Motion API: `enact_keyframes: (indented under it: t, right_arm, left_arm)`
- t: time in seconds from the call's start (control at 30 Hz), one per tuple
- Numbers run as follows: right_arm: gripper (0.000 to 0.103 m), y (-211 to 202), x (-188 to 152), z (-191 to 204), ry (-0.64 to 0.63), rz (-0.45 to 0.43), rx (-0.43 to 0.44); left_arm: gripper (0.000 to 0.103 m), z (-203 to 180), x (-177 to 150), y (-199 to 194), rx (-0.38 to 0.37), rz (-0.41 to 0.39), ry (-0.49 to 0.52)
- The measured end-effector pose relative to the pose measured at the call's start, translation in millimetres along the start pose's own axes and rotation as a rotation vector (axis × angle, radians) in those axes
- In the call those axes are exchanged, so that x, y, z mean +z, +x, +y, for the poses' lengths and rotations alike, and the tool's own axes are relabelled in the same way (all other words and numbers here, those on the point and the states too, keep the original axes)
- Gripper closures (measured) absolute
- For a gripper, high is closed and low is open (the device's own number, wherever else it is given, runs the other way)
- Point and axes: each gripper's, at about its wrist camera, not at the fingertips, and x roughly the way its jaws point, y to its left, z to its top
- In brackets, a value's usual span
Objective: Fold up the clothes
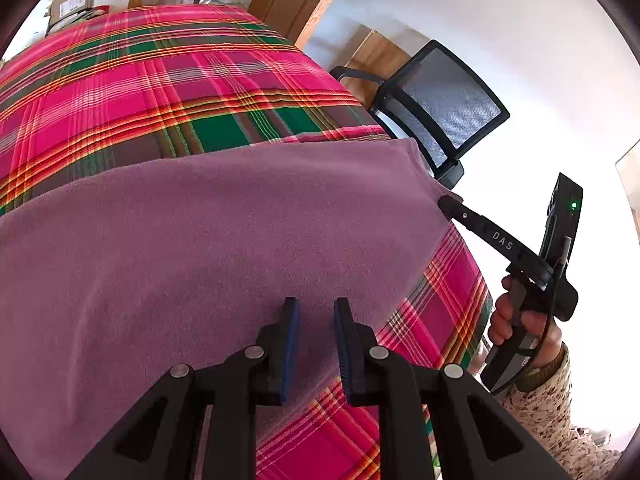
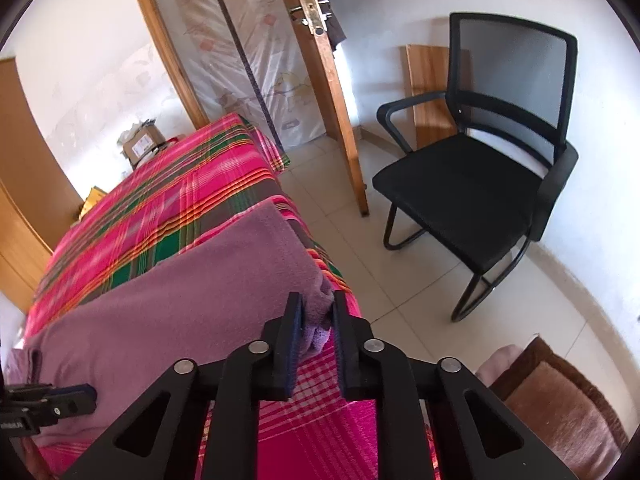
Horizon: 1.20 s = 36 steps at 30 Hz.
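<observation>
A purple garment (image 1: pixel 224 232) lies spread over the pink and green plaid bed cover (image 1: pixel 168 80). My left gripper (image 1: pixel 317 308) sits at the garment's near edge, its blue pads narrowly apart with the fabric's edge between them. In the right wrist view the left gripper (image 2: pixel 86 394) rests on the garment (image 2: pixel 168 312) near a sleeve. My right gripper (image 2: pixel 318 304) is shut on a bunched corner of the garment at the bed's side edge. In the left wrist view the right gripper (image 1: pixel 448 202) meets that corner, held by a hand (image 1: pixel 520 320) in a patterned sleeve.
A black mesh chair (image 2: pixel 480 184) stands on the tiled floor right of the bed. A wooden door (image 2: pixel 328 100) stands ajar behind it. A cardboard box (image 2: pixel 142 142) sits beyond the bed's far end. A brown cushion (image 2: pixel 560 408) lies on the floor at the lower right.
</observation>
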Motion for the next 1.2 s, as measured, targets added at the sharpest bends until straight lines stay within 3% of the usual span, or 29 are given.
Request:
enact_keyframes:
  t: [0.2, 0.6, 0.93, 1.2]
  right_arm:
    - [0.096, -5.3, 1.2, 8.6, -0.030, -0.031, 0.006]
    - [0.096, -52.5, 15.2, 52.1, -0.131, -0.154, 0.146]
    - [0.096, -73.9, 8.6, 115.5, -0.255, -0.162, 0.261]
    - [0.096, -79.0, -6.3, 158.7, -0.342, -0.134, 0.344]
  left_arm:
    - [0.085, 1.8, -0.9, -0.4, -0.004, -0.004, 0.004]
    - [0.085, 5.7, -6.2, -4.6, -0.014, -0.003, 0.003]
    - [0.085, 25.5, -13.2, -25.3, -0.027, -0.023, -0.030]
    - [0.085, 51.0, -21.4, -59.8, -0.057, -0.106, -0.098]
